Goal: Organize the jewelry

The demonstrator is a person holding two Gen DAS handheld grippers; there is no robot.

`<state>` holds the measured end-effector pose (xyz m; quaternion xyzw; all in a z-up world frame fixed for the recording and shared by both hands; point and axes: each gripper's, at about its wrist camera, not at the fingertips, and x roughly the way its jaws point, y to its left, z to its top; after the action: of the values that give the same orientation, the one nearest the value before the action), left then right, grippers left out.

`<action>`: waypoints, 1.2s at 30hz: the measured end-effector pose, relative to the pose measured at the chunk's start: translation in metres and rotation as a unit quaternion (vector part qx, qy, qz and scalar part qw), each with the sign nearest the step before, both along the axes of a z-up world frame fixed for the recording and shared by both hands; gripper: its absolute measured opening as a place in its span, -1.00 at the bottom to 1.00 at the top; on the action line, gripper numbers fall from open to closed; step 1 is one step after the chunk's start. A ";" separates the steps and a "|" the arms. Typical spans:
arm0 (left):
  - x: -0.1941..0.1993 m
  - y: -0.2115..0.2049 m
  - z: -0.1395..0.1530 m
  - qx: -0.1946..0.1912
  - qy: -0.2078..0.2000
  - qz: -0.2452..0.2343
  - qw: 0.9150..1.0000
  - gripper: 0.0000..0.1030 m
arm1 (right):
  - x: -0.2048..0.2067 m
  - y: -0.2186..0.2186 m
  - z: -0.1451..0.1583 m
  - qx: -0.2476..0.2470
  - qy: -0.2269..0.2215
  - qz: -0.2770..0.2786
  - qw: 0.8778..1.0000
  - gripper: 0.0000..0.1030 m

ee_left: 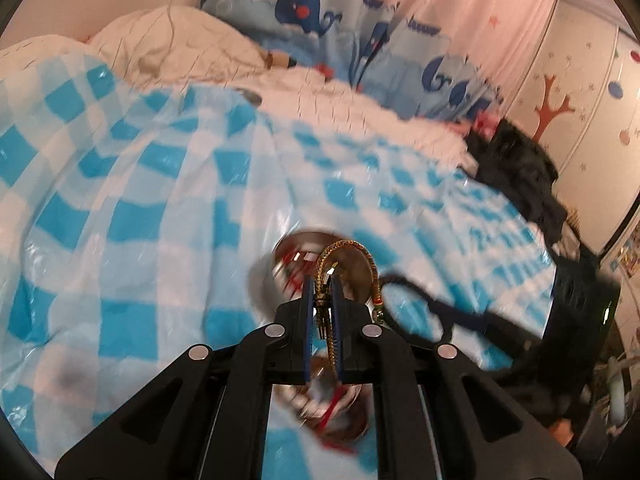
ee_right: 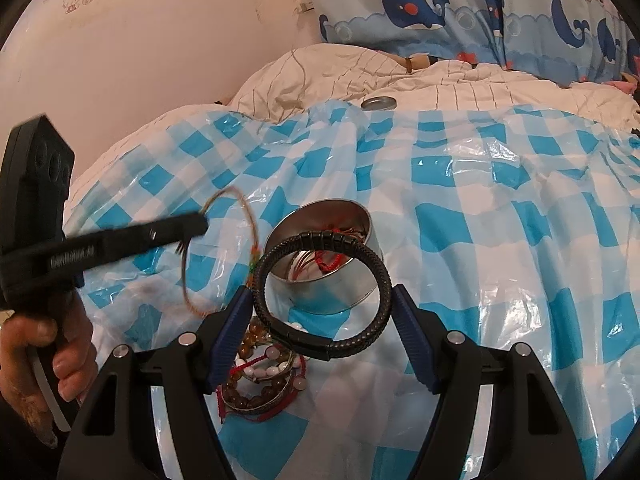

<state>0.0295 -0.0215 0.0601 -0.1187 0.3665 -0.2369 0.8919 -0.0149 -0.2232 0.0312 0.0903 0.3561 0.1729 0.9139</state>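
Right gripper (ee_right: 324, 320): blue fingers (ee_right: 228, 336) spread wide, pressing both sides of a black braided bracelet (ee_right: 320, 292), low in the middle.
Left gripper (ee_left: 322, 312): squeezed tight on a thin gold cord bracelet (ee_left: 352, 250).
Metal tin (ee_right: 332, 256): just behind the black bracelet, red string and rings inside.
Bead bracelets (ee_right: 260, 376): piled on the blue checked plastic sheet (ee_right: 480, 220).
Tin lid (ee_right: 378, 103): far back, upper middle.
Hand (ee_right: 36, 360): lower left, holding the left gripper's handle.

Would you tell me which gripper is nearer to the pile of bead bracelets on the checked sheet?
Right. The right gripper, holding a black braided bracelet, hangs directly over the bead bracelets; the left gripper is up and to the side.
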 end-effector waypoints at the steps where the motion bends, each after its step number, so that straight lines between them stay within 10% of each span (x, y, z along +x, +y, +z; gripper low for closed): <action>1: 0.003 -0.003 0.001 -0.010 -0.003 0.002 1.000 -0.87 | 0.000 -0.002 0.000 0.001 0.000 -0.002 1.000 0.33; 7: 0.030 -0.018 -0.012 -0.054 0.002 0.040 0.998 -0.86 | 0.002 -0.010 0.003 0.004 -0.001 -0.014 1.000 0.33; 14: 0.056 -0.034 -0.057 -0.006 0.079 0.075 0.994 -0.54 | 0.006 -0.007 0.002 -0.020 -0.006 -0.021 1.000 0.33; 28: 0.005 0.023 -0.014 0.002 0.030 0.107 0.994 0.18 | 0.068 0.053 -0.015 -0.101 -0.004 0.026 0.995 0.37; 36: -0.017 0.008 -0.016 0.067 0.017 0.074 0.995 0.32 | 0.010 0.036 -0.014 -0.124 -0.006 0.028 0.992 0.42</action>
<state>0.0128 -0.0138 0.0440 -0.0898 0.3870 -0.1432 0.9065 -0.0052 -0.1870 0.0176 -0.0344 0.3720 0.1534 0.9148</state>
